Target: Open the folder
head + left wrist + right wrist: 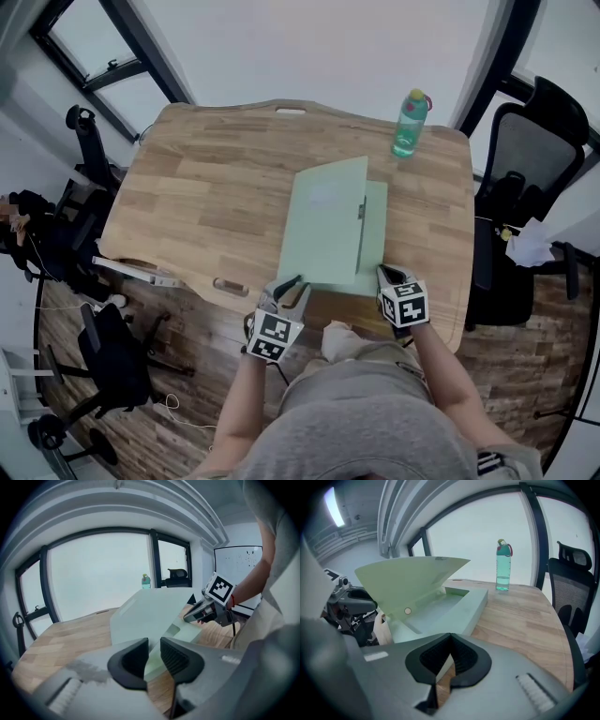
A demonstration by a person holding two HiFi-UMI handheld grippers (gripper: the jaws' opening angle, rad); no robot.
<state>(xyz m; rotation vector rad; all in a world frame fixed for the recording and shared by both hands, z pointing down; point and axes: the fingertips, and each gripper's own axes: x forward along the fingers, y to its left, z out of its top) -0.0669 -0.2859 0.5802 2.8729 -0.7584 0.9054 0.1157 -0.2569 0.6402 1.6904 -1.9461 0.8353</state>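
The left hand-held gripper pinches the folder by its raised cover. The right hand-held gripper clamps its five-o'clock corner. A bottle stands at one o'clock on the worktop.

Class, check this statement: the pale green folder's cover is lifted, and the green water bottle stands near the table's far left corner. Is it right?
Not quite. The green water bottle stands near the table's far right corner, not the far left; the head view shows it. The folder's cover is lifted, as stated.
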